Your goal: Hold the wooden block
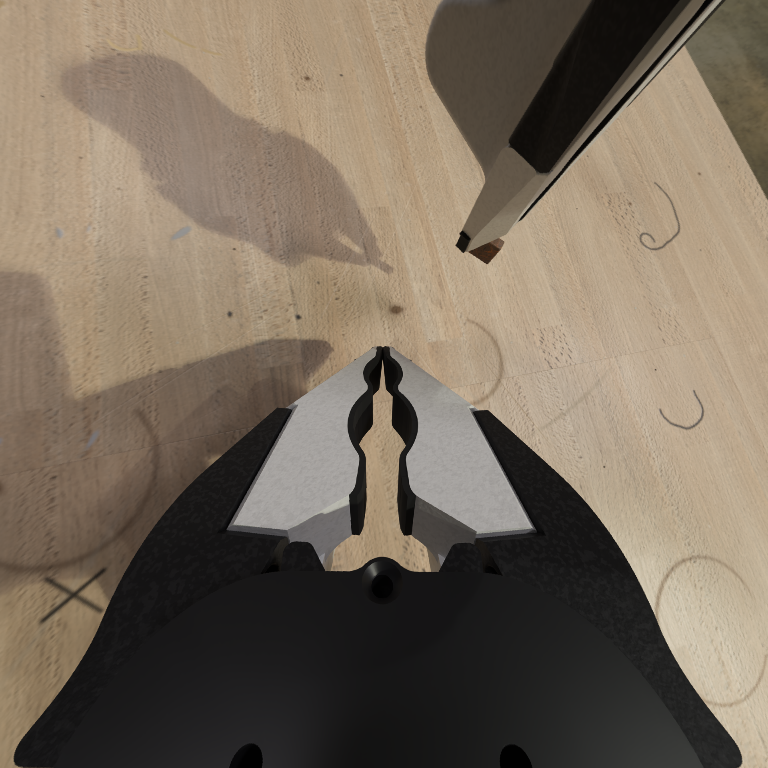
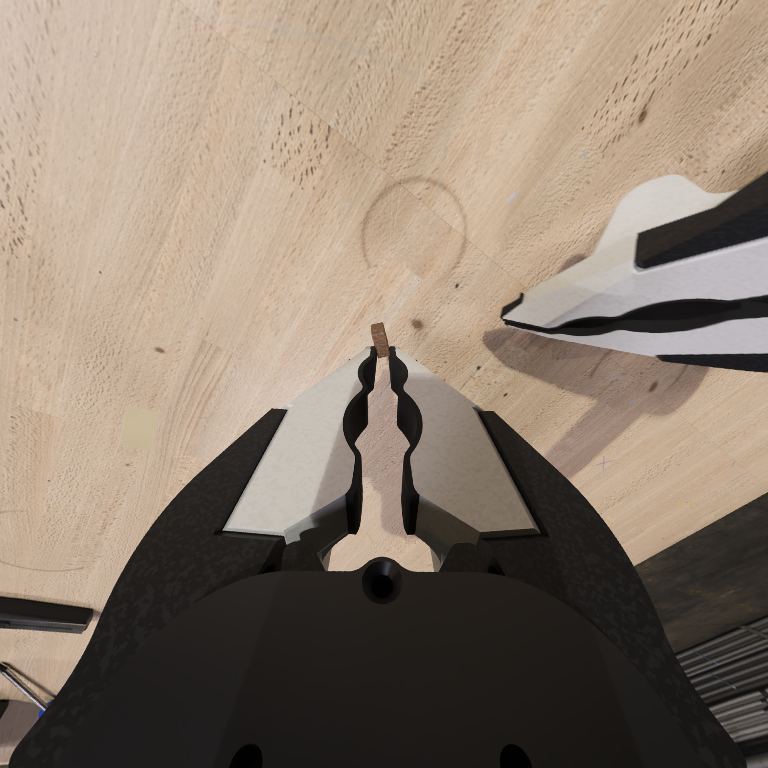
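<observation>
One wooden block (image 2: 381,341) is sitting pinched at the very tips of the right tongs (image 2: 382,352), small, reddish-brown, roughly cuboid, with darker grain on its side faces. Most of the block is sticking out past the fingertips; only its near end is being clamped. In the left wrist view the same block (image 1: 487,250) is showing as a dark brown corner poking out below the right tongs' tip (image 1: 478,245), clear of the surface (image 1: 208,124) with a shadow cast off to the left.

Left tongs (image 1: 382,350) are sitting fully closed, tips touching, nothing between them, hovering over bare wood. In the right wrist view they (image 2: 513,312) are coming in from the right edge, near the block but apart from it, tips pointing toward it.

Surface is light wood (image 2: 208,208) with grain streaks, faint ring stains (image 2: 413,232), small dark spots and pencil-like marks: a cross (image 1: 75,594) at lower left in the left view, curled squiggles (image 1: 663,220) at right. A pale yellowish square patch (image 2: 139,428) is lying flat on the wood left of the right tongs. Surface edge is showing at lower right in the right view, with dark floor (image 2: 685,552) beyond it. A dark flat object (image 2: 45,619) is peeking in at the left edge; cannot tell what it is. No containers are showing in either view.
</observation>
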`<state>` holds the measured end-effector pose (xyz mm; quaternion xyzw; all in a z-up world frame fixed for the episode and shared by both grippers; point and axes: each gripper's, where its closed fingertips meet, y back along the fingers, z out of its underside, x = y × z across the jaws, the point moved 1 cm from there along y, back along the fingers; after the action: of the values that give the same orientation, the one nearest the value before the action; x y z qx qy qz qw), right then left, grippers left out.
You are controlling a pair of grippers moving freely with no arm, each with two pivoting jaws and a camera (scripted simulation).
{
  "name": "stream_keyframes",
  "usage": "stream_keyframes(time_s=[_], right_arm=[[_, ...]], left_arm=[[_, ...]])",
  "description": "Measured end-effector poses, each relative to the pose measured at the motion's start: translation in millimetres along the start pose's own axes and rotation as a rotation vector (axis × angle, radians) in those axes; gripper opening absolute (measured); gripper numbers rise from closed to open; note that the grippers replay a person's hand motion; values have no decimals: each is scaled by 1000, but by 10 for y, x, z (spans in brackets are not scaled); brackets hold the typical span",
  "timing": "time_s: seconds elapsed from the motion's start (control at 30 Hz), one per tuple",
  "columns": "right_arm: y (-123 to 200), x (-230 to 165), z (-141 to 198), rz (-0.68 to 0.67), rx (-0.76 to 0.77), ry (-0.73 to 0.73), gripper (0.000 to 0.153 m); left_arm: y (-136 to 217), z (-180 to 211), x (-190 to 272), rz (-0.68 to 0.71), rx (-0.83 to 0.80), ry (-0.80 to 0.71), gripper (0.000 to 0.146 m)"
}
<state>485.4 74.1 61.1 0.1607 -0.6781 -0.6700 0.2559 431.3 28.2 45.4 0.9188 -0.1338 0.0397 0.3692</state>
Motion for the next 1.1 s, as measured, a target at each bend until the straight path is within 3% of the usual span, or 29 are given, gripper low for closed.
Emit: stream_keyframes(time_s=[0.17,0.57,0.77,0.93,1.1], right_arm=[[4,15,-3,10,-2,1,5],[-2,43,-9,46,19,-3,5],[-7,41,-7,48,16,-11,5],[-43,7,4,44,18,-16,5],[-60,9,9,56,24,-22,5]], left_arm=[[-21,84,34,-2,-97,-58,0],[-184,207,77,10,-225,20,0],[-174,202,67,29,-207,-2,0],[8,47,-32,54,-23,110,0],[-23,139,-8,34,-122,34,0]])
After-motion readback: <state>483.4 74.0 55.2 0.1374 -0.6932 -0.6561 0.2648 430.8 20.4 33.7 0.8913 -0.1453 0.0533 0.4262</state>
